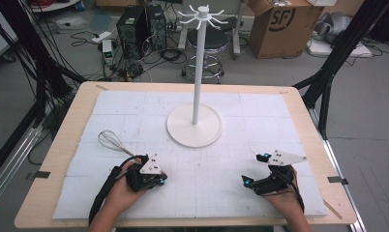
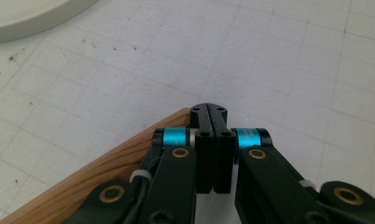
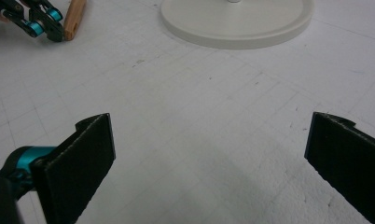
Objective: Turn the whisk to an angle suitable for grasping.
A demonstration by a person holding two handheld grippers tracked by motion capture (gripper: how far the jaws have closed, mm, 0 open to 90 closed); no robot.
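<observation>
Whisk [image 1: 116, 146] wires point far-left (handle near); left gripper [image 1: 156, 179] clamps handle; right gripper [image 1: 255, 168] wide, empty.

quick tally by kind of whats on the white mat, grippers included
whisk: 1
white hook stand: 1
grippers: 2, left gripper and right gripper
total: 4

Wire whisk [image 1: 112, 142] w/ wooden handle lies flat, front-left of white stand [image 1: 194, 126].
</observation>
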